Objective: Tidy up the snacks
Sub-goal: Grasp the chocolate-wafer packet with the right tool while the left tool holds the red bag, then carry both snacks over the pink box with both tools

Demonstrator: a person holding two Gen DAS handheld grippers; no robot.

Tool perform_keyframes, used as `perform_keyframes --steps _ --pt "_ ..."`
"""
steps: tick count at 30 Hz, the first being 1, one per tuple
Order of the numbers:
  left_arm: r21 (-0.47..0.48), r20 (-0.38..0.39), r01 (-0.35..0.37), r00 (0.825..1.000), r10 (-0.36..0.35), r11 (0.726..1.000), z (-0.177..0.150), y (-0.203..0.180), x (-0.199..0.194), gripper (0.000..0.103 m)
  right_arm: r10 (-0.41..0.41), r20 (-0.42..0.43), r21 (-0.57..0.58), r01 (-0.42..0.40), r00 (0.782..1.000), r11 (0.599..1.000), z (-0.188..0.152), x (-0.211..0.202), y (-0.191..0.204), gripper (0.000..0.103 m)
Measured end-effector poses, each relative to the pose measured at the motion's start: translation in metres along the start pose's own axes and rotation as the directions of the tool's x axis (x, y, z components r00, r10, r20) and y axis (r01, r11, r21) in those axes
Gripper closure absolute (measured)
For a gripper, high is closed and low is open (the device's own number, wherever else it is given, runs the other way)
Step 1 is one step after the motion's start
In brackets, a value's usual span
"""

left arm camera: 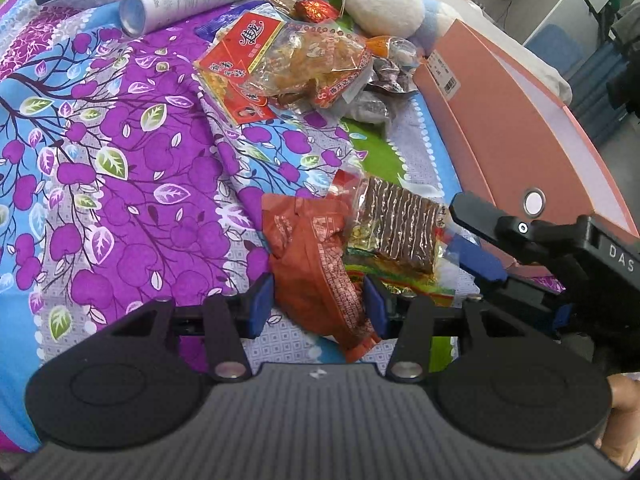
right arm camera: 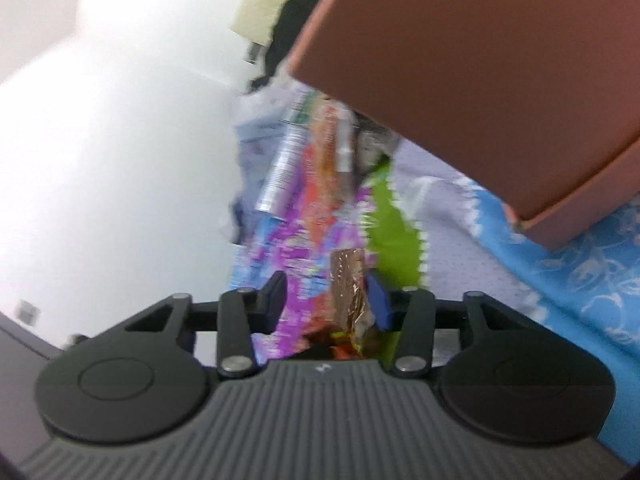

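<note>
The left gripper [left arm camera: 318, 306] has its jaws half open astride the orange-red snack packet [left arm camera: 316, 264], pads not visibly pressing it; the packet's long axis runs away from the jaws, between them. Just to the right lies the brown wafer pack [left arm camera: 396, 224], on the floral bedspread [left arm camera: 120, 160] beside the pink box [left arm camera: 520, 128]. The right gripper [right arm camera: 326, 300] is nearer this pack: its jaws stand narrowed around it, the pack endwise between them against the right pad, the left pad apart from it.
</note>
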State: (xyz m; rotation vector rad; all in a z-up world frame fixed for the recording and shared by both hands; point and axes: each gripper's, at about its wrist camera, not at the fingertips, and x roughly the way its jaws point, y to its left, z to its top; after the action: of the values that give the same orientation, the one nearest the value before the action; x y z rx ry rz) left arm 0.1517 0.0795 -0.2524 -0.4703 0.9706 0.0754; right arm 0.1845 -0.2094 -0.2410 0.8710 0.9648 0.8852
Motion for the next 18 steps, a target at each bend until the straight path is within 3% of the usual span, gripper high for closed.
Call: perform_keyframes --steps 5,8,10,18 --pt "0.002 0.002 -0.001 1.0 0.001 1.0 -0.001 0.0 0.001 0.048 -0.05 -0.019 -0.035 0.049 0.999 0.998 0.0 0.008 0.006 0.059" --pt "0.002 0.003 0.0 1.0 0.0 1.0 -0.001 0.0 0.002 0.048 -0.136 -0.066 -0.073 0.132 0.988 0.989 -0.003 0.016 0.007 0.072" --pt "0.001 0.002 0.002 1.0 -0.002 1.0 -0.001 0.0 0.002 0.048 -0.185 -0.067 -0.101 0.177 0.981 0.979 -0.008 0.021 0.009 0.072" --pt "-0.006 0.007 0.007 1.0 -0.007 1.0 -0.002 0.002 0.001 0.049 -0.174 -0.031 -0.065 0.172 0.984 0.983 -0.006 0.024 -0.001 0.081"
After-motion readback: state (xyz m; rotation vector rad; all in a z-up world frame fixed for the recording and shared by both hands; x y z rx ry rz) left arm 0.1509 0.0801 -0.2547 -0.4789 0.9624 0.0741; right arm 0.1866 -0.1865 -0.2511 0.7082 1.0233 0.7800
